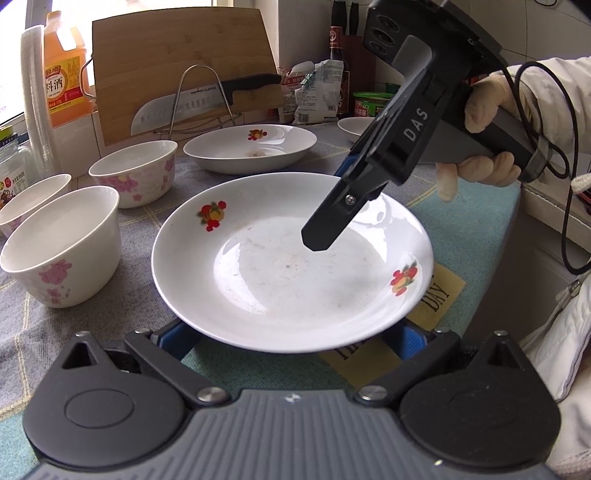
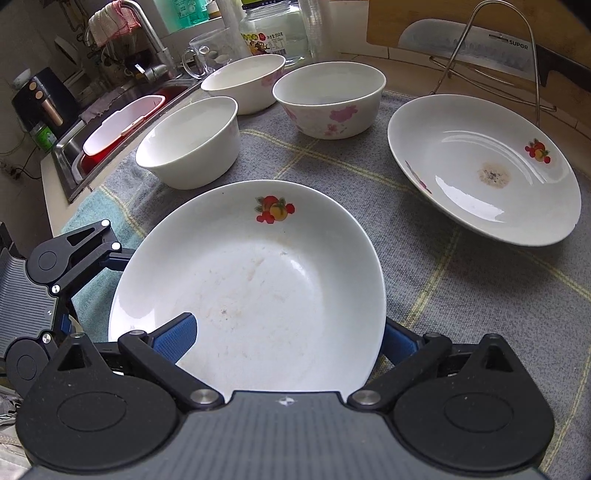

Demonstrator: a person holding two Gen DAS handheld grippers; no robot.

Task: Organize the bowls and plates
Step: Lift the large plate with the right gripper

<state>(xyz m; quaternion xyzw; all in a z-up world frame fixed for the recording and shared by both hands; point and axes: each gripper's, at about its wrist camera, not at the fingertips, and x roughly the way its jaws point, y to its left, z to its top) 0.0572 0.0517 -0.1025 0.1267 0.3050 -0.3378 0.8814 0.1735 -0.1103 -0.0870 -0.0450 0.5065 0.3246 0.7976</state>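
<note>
item: fruit-print plate point(image 2: 258, 280), over grey cloth point(image 2: 461, 295), near three bowls. right gripper point(image 2: 284, 332) pinching its rim, one pad inside. left gripper point(image 1: 291, 336) spread wide beneath near edge. risk: one-sided hold, plate likely tilts, slips.

You face a white tiled wall point(image 1: 295, 33) with a bright daylit window point(image 1: 22, 55); a steel sink point(image 2: 74, 162) adjoins your grey checked cloth-covered counter point(image 2: 443, 295).

Bright window daylight, plate point(image 1: 291, 266) glare, fisheye-curved edges.
</note>
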